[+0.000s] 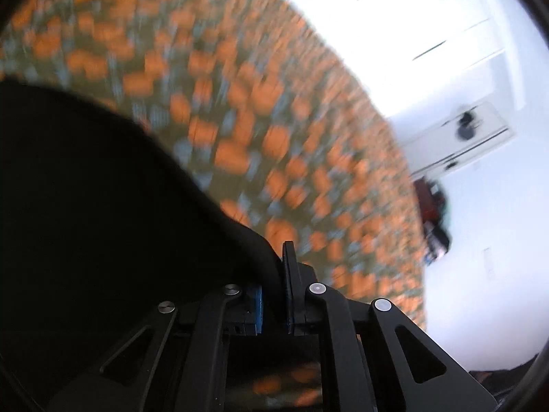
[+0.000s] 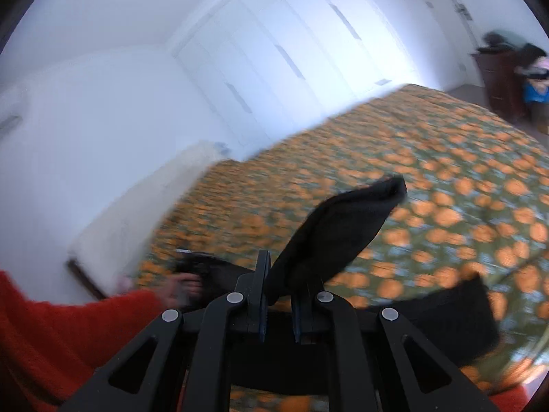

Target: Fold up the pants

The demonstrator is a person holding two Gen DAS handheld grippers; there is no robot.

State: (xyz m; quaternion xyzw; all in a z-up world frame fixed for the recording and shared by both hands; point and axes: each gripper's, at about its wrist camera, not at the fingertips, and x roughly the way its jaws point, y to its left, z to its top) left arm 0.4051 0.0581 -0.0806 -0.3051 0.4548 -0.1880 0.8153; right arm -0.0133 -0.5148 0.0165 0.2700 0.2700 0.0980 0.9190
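The pants are black cloth. In the left wrist view my left gripper (image 1: pixel 274 285) is shut on an edge of the pants (image 1: pixel 103 206), which fill the left of the view. In the right wrist view my right gripper (image 2: pixel 279 295) is shut on another part of the pants (image 2: pixel 339 226), and a flap of cloth sticks up past the fingers. More black cloth (image 2: pixel 456 316) hangs at the lower right. Both grippers hold the pants above the bed. The view is blurred by motion.
The bed has an orange and green flowered cover (image 2: pixel 446 178). A white pillow (image 2: pixel 144 219) lies at its left end. The person's red-sleeved arm (image 2: pixel 68 326) reaches in at the left. White wardrobe doors (image 2: pixel 291 51) and a dark dresser (image 2: pixel 504 79) stand beyond.
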